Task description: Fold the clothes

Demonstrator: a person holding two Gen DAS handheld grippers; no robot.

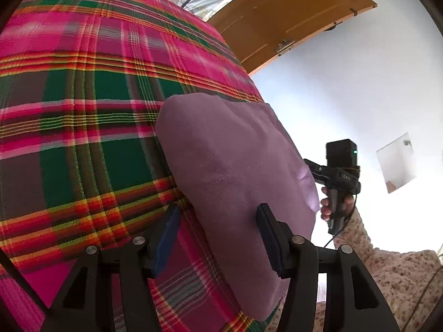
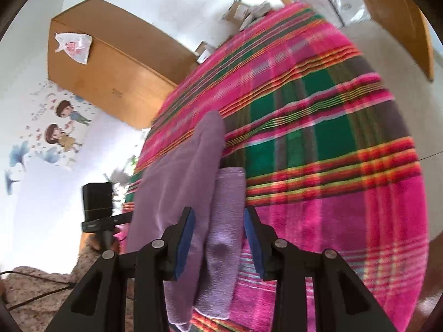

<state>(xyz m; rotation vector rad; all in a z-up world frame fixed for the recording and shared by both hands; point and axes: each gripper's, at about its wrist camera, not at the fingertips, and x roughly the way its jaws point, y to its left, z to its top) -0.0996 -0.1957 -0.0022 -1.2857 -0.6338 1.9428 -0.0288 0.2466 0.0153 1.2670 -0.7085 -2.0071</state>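
The purple garment (image 1: 235, 166) lies folded on the plaid blanket (image 1: 83, 110), close to the blanket's near edge, and I take it as my landmark.

My left claw (image 1: 218, 238) stands wide: the left blue pad hangs over the plaid just beside the garment's edge, the right pad (image 1: 270, 238) sits over the purple cloth, and neither one presses on the fabric. Beyond the garment's far side, past the blanket's edge, my right hand (image 1: 336, 202) holds the other tool's handle, with a speckled knit sleeve (image 1: 387, 271) behind it.

From the right wrist view (it is somewhat blurred) the garment (image 2: 177, 182) shows as a thick folded stack with a narrower lighter fold (image 2: 227, 221) lying along its side. My right claw (image 2: 220, 244) is set fairly wide, its pads on either side of this narrower fold and apart from it, so nothing is gripped. To the garment's other side my left hand (image 2: 106, 240) grips its tool. A wooden cabinet (image 2: 105, 63) stands well beyond the garment against the white wall.
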